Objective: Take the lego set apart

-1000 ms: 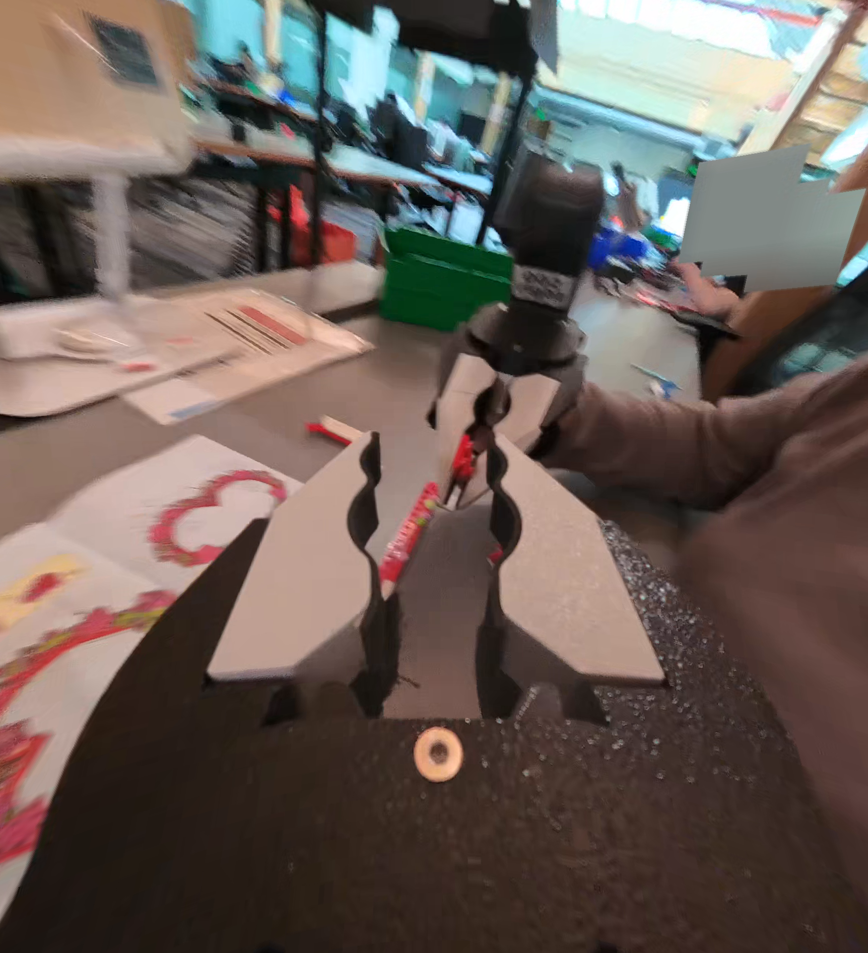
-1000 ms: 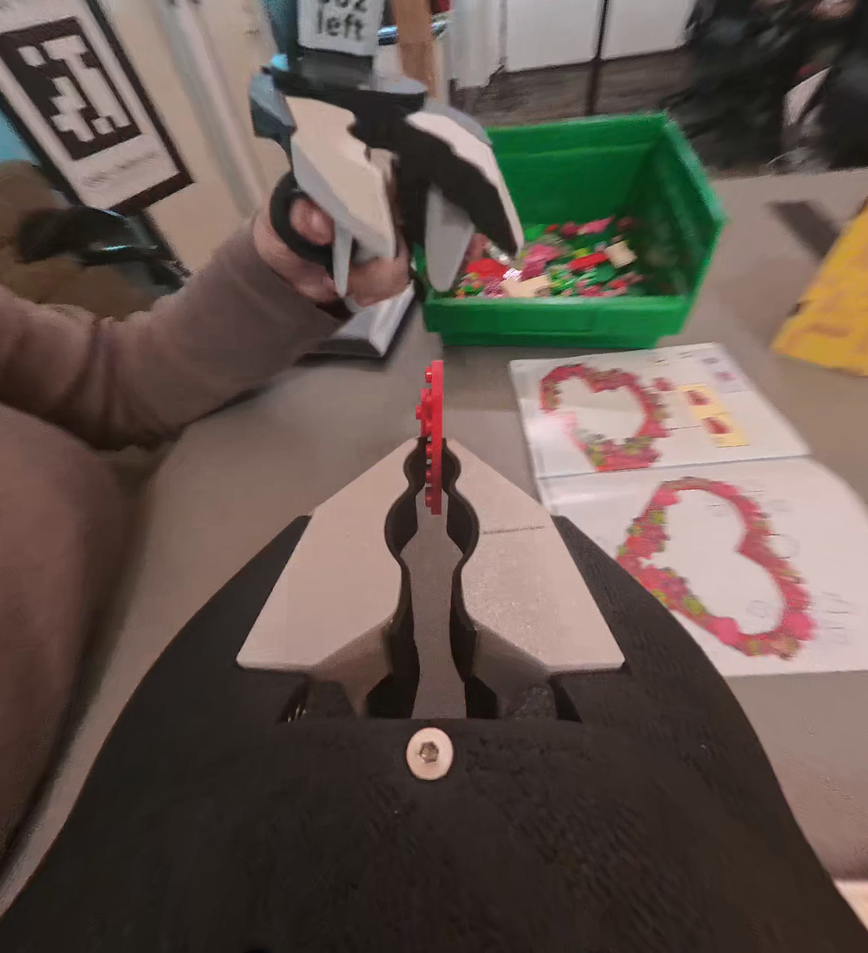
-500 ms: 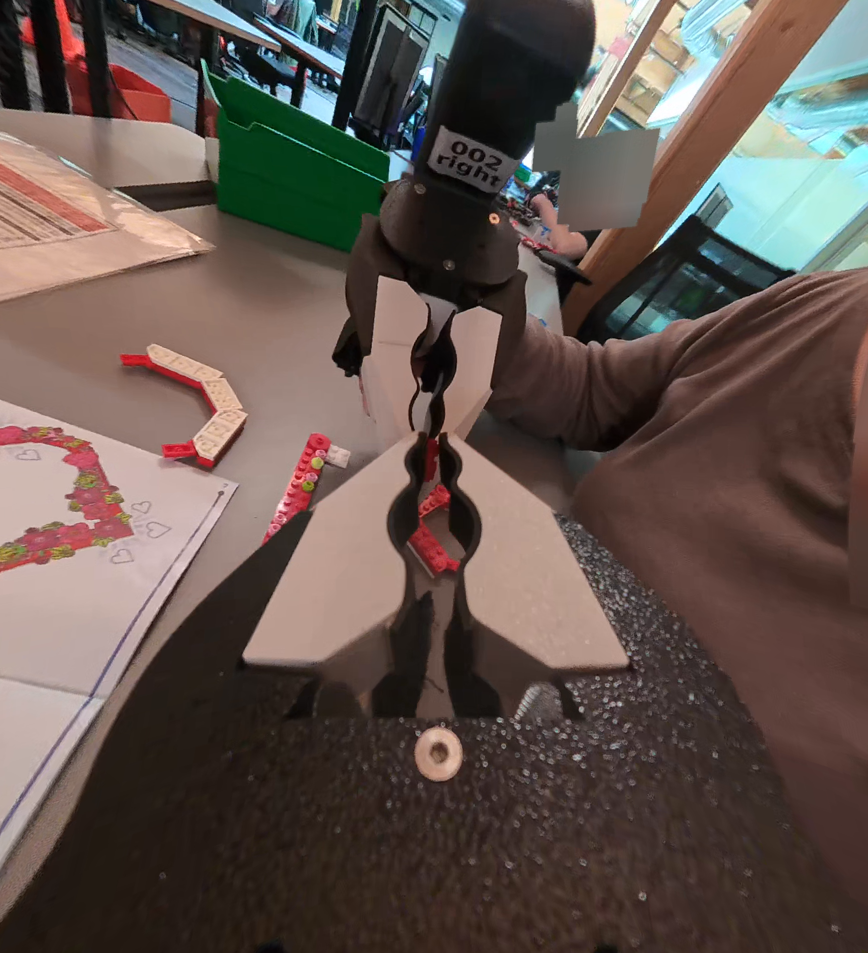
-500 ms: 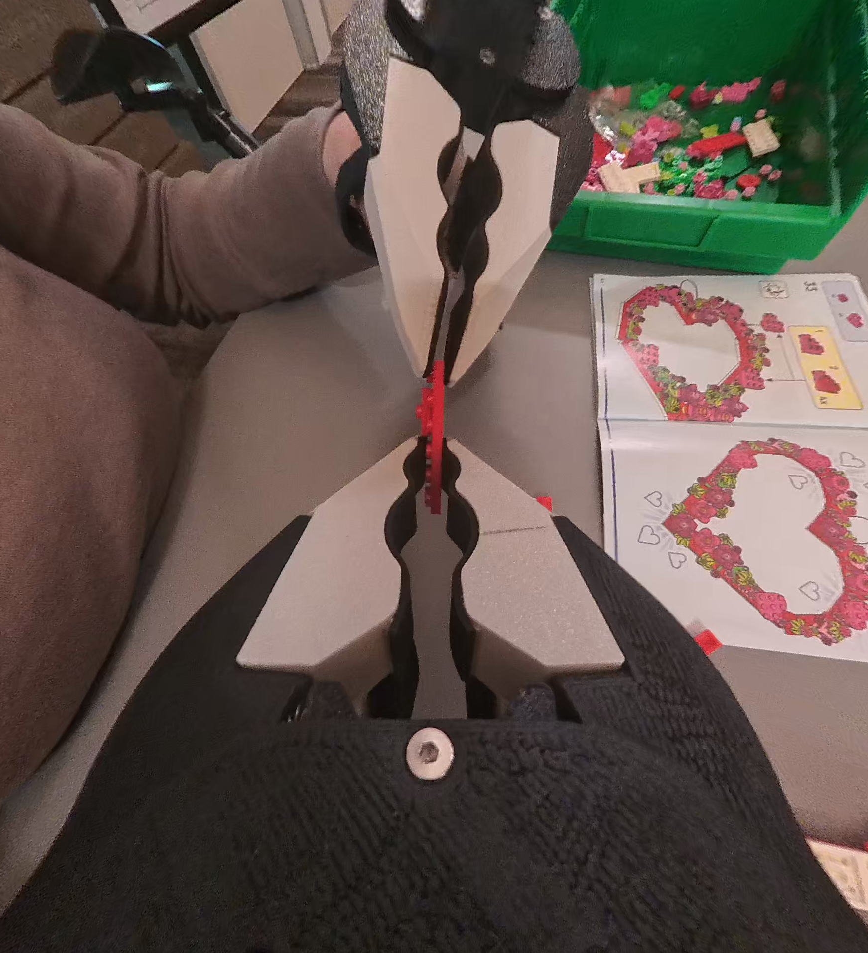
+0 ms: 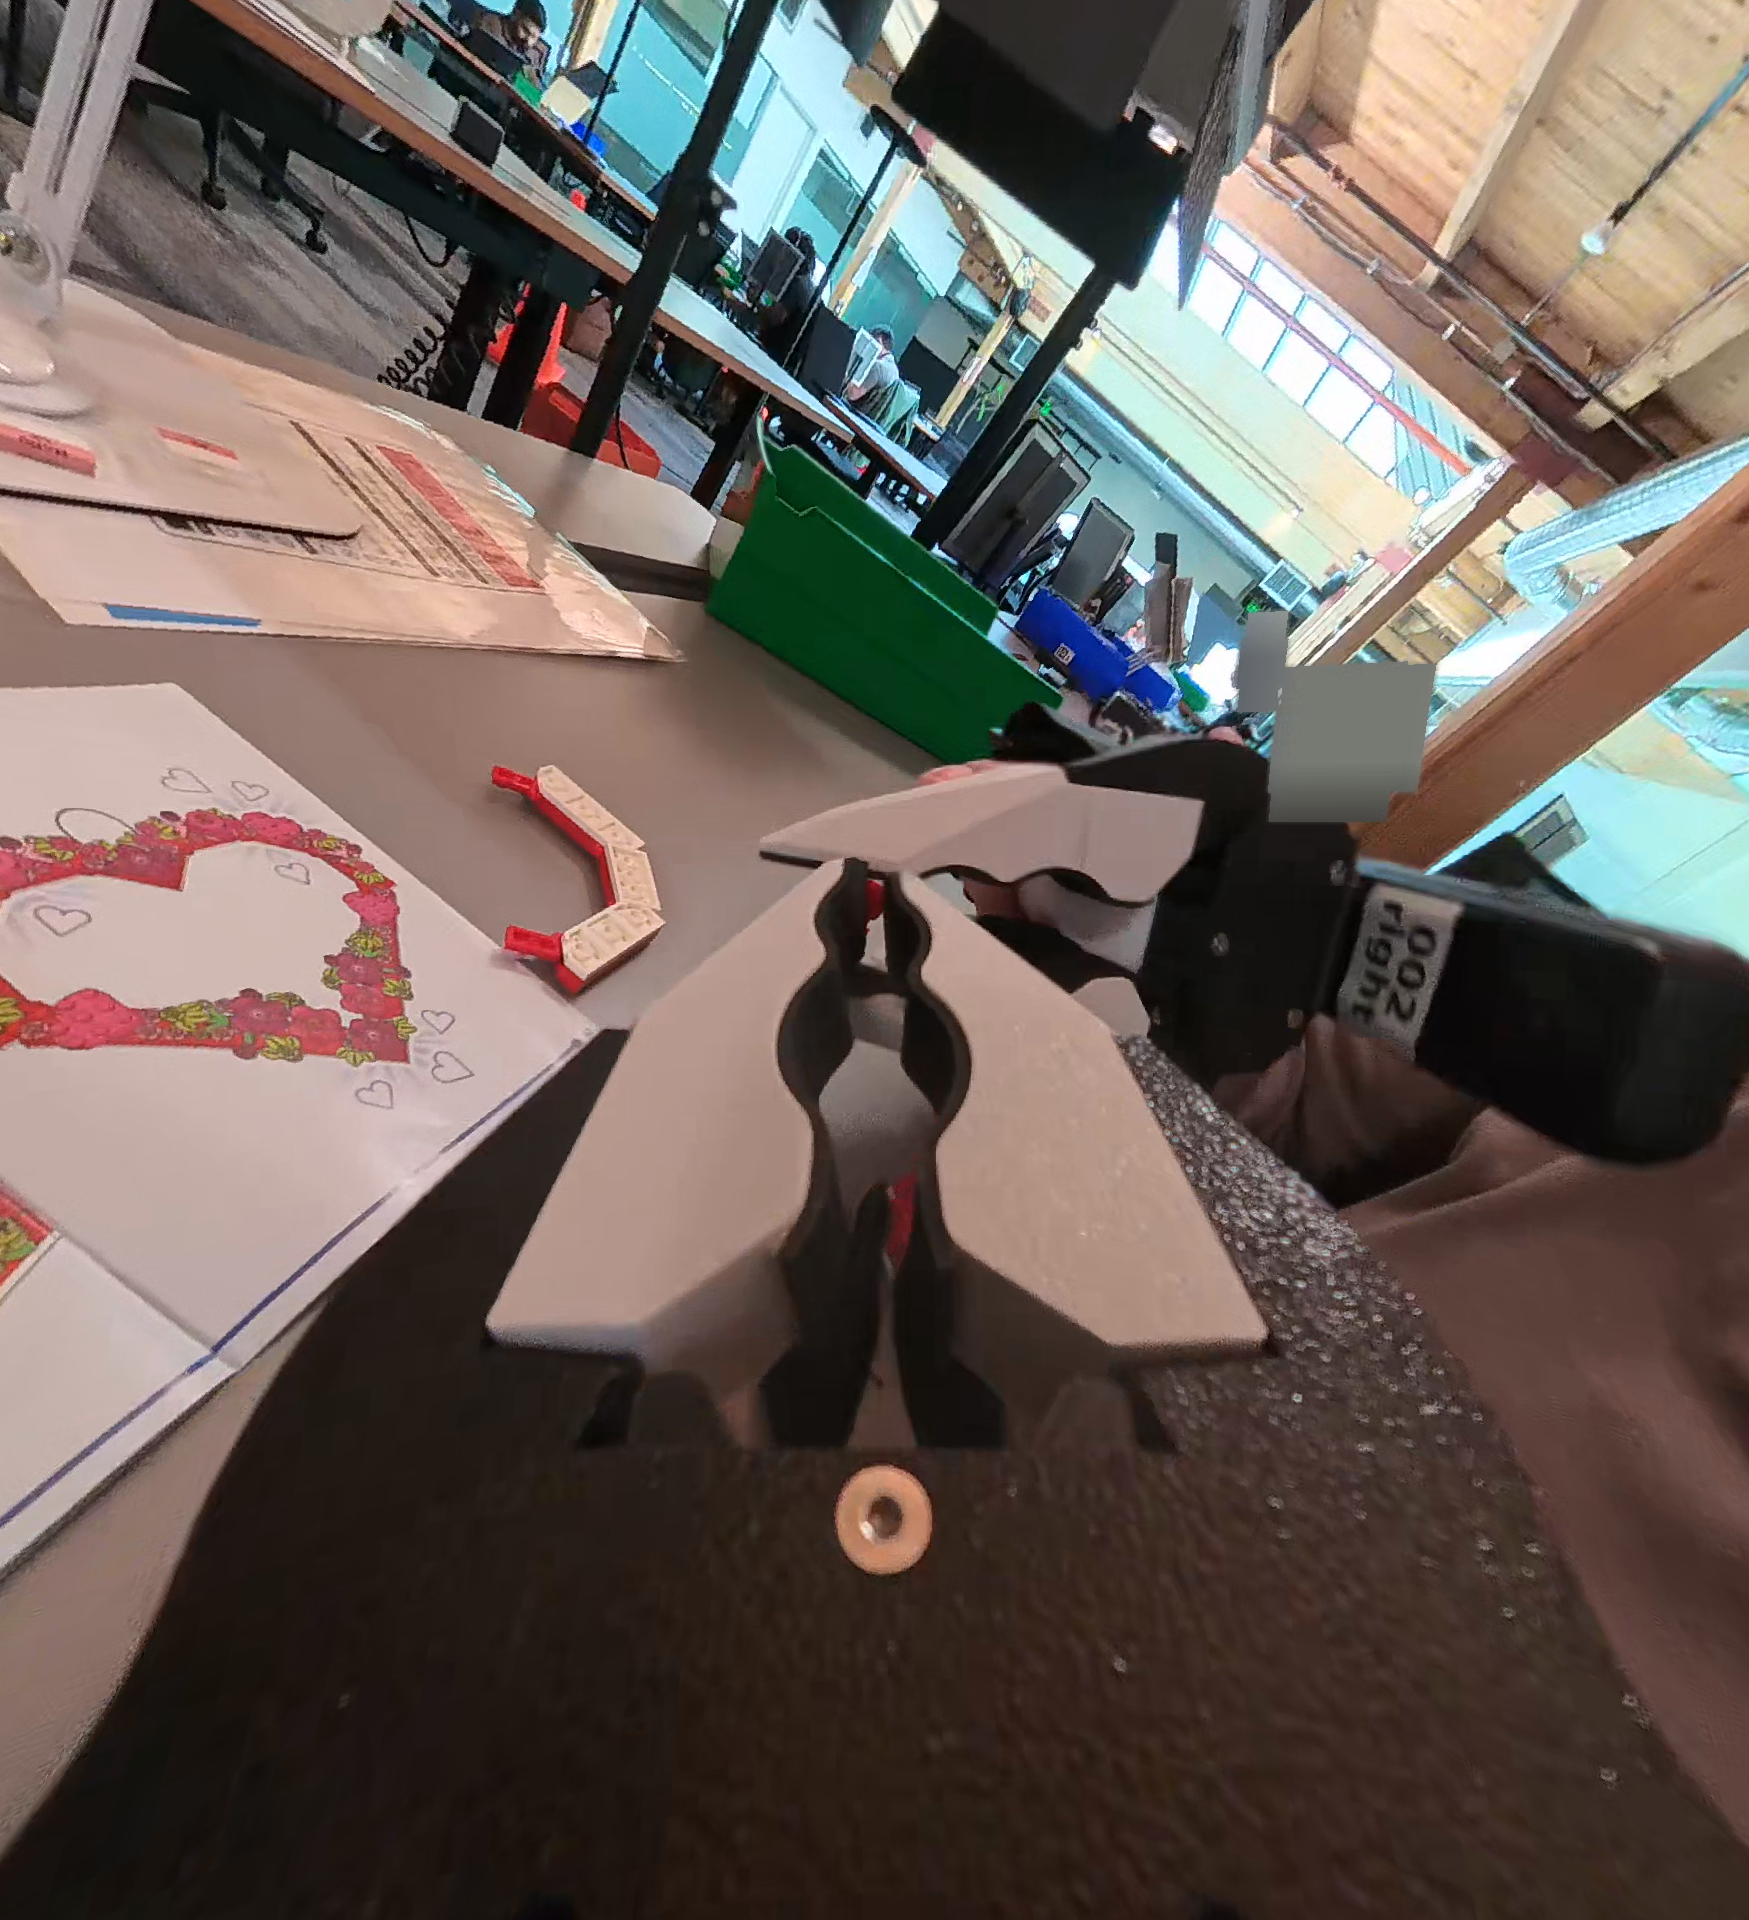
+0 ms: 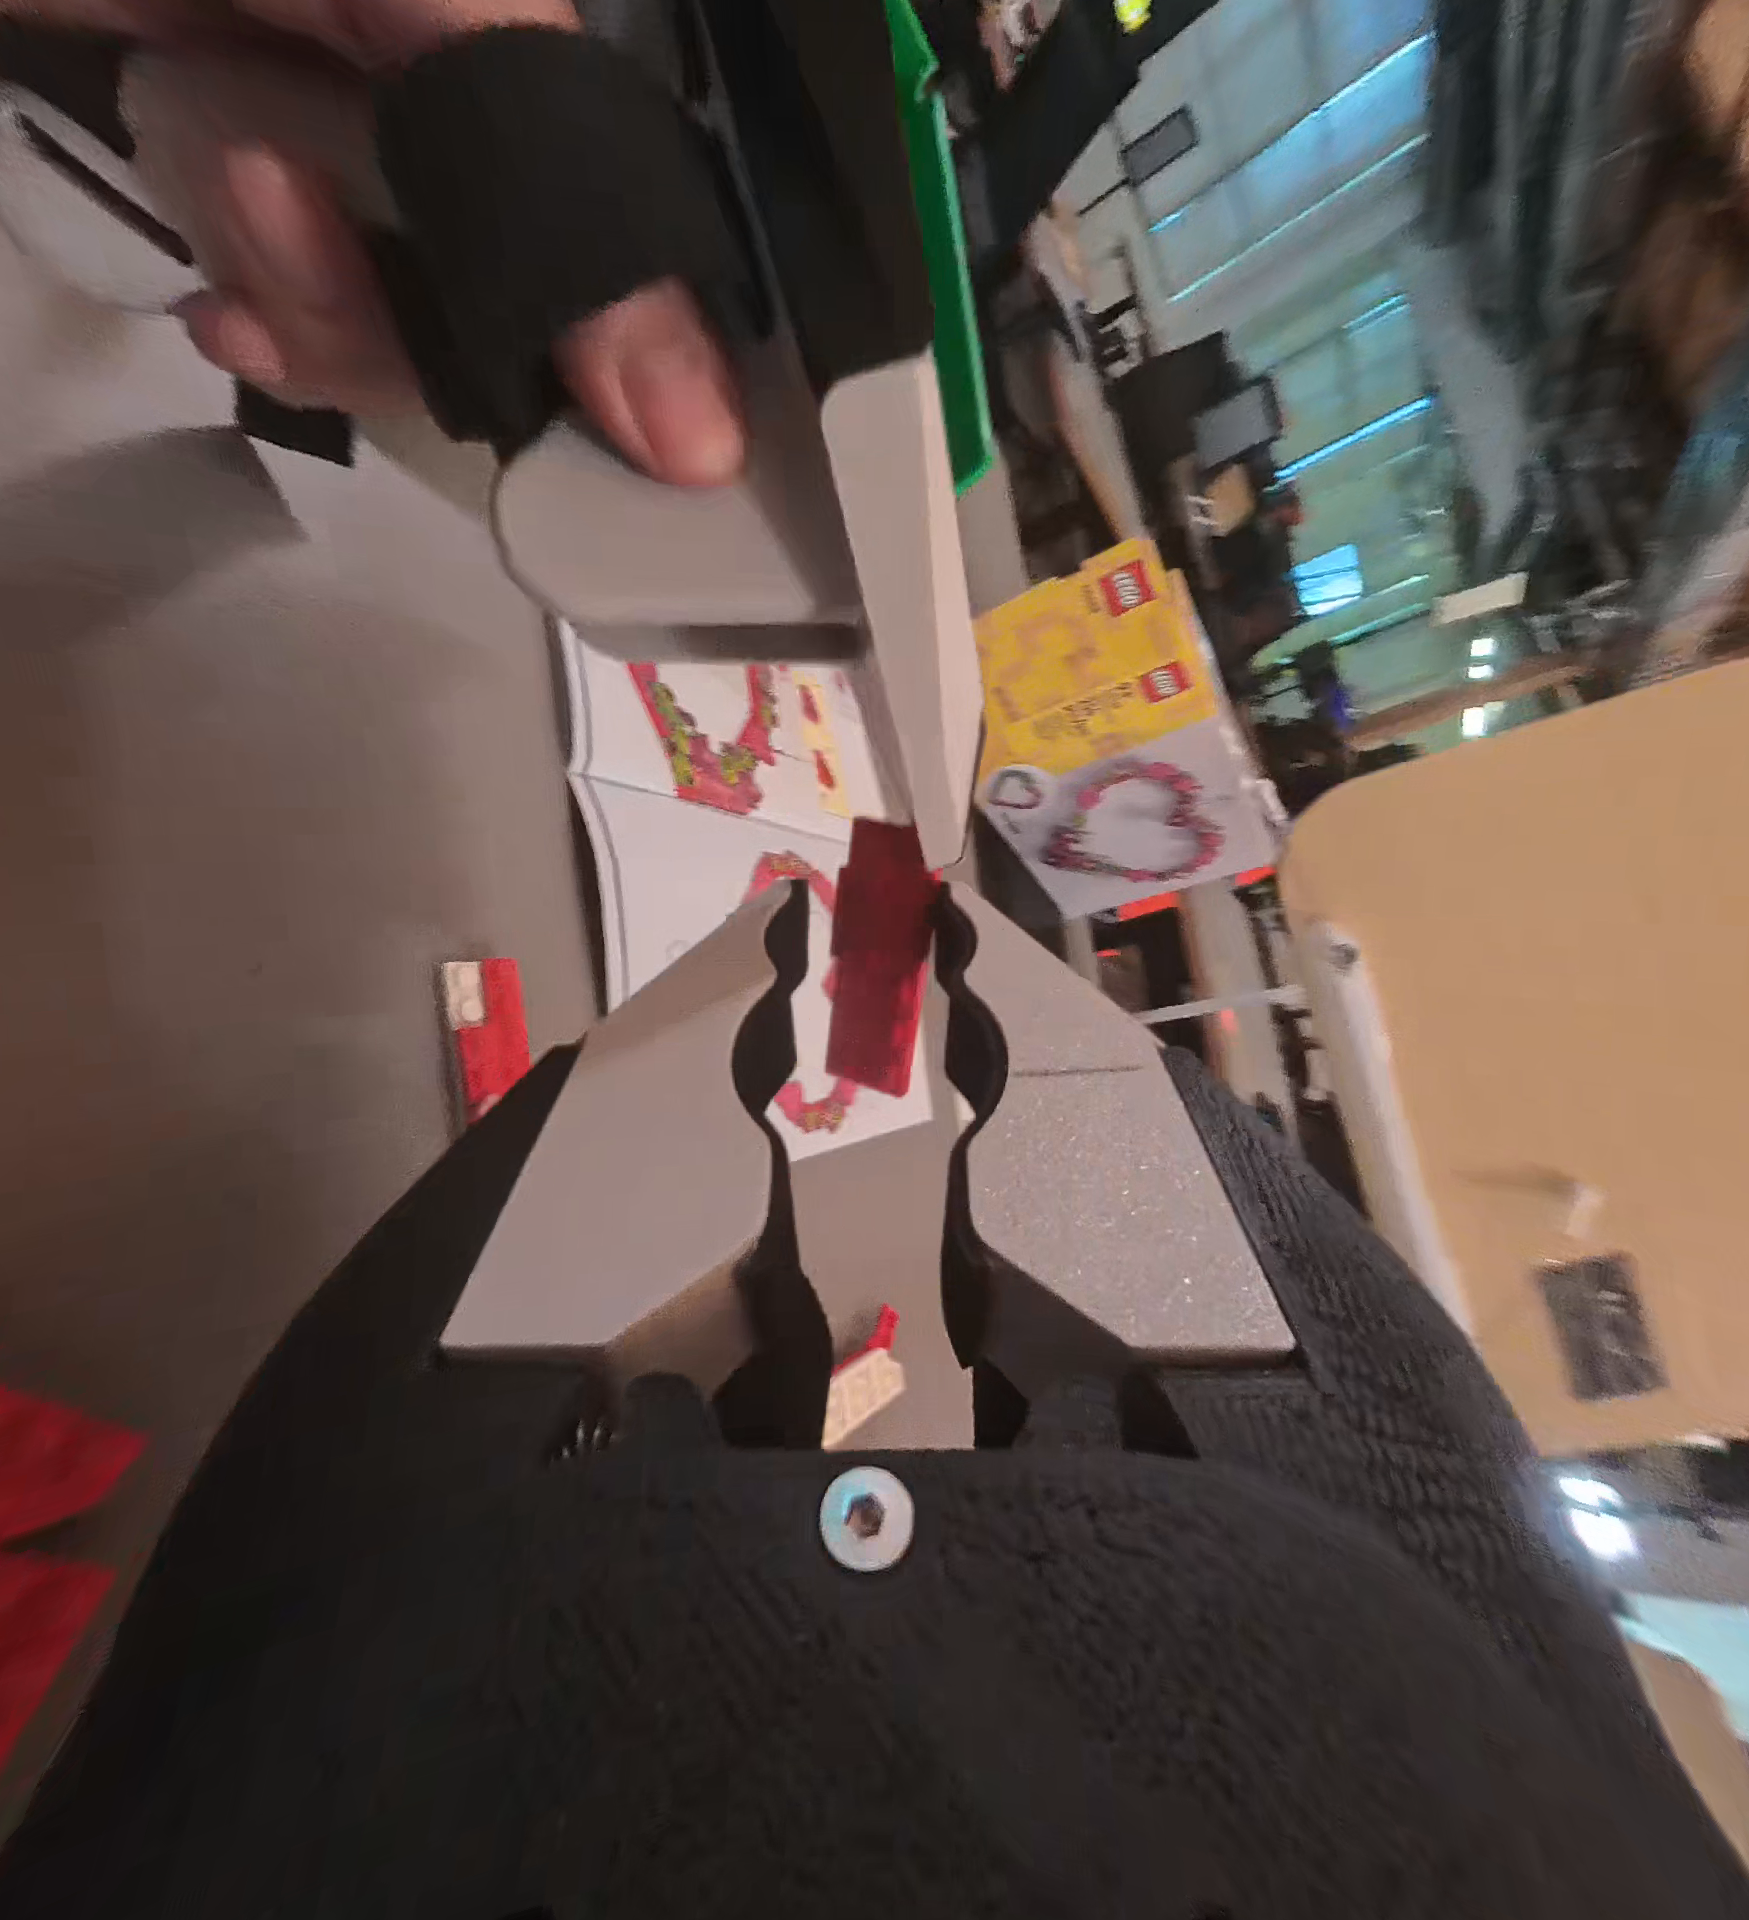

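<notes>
A small dark red lego plate (image 6: 875,987) is pinched at its top end by my left gripper, whose finger (image 6: 911,675) comes down from above in the right wrist view. In the left wrist view my left gripper (image 5: 865,883) is shut on the red plate (image 5: 872,896) at its tips. My right gripper (image 6: 865,914) has its jaws apart, with the plate hanging between them, close to the right finger. The right gripper's finger (image 5: 974,831) lies on its side across the left gripper's tips.
A curved red and white lego arc (image 5: 600,883) lies on the grey table beside the open instruction booklet (image 5: 174,987). A green bin (image 5: 849,623) stands behind. A yellow lego box (image 6: 1098,665), loose red and white pieces (image 6: 480,1023) and a beige board (image 6: 1576,1039) are nearby.
My right gripper has rolled onto its side and its jaws have opened around the red plate. My left gripper has stayed shut on the plate. Both views have swung.
</notes>
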The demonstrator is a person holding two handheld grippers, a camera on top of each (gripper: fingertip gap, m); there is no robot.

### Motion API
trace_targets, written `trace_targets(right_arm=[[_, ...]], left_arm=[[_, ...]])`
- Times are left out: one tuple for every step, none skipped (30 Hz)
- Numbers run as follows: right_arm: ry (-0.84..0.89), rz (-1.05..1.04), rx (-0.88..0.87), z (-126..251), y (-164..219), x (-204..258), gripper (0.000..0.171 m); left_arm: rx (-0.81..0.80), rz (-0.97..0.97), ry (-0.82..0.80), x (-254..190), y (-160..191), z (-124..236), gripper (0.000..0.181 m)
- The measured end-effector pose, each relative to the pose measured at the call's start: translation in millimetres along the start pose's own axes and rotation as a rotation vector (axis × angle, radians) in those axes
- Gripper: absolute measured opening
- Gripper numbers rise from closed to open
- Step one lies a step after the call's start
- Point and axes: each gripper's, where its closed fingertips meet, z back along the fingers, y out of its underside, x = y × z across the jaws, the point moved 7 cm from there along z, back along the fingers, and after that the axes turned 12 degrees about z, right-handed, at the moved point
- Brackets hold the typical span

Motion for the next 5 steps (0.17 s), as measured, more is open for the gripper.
trace_targets(right_arm=[[0.03,0.03,0.022,0.5,-1.0,-0.3,0.019],[0.046,0.054,0.047,0.4,-1.3,-0.3,0.018],[0.046,0.065,0.068,0.1,-0.9,-0.1,0.017],[0.032,0.062,0.077,-0.3,-0.2,0.2,0.016],[0.008,0.047,0.073,-0.5,0.8,0.4,0.016]], left_arm=[[-0.008,0.018,0.01,0.9,0.5,-1.2,0.001],[-0.02,0.04,0.023,1.8,0.8,-2.1,0.0],[-0.024,0.058,0.031,3.2,1.2,-2.8,0.0],[-0.019,0.071,0.036,5.0,1.6,-3.4,0.001],[-0.01,0.082,0.04,6.7,1.9,-3.8,0.001]])
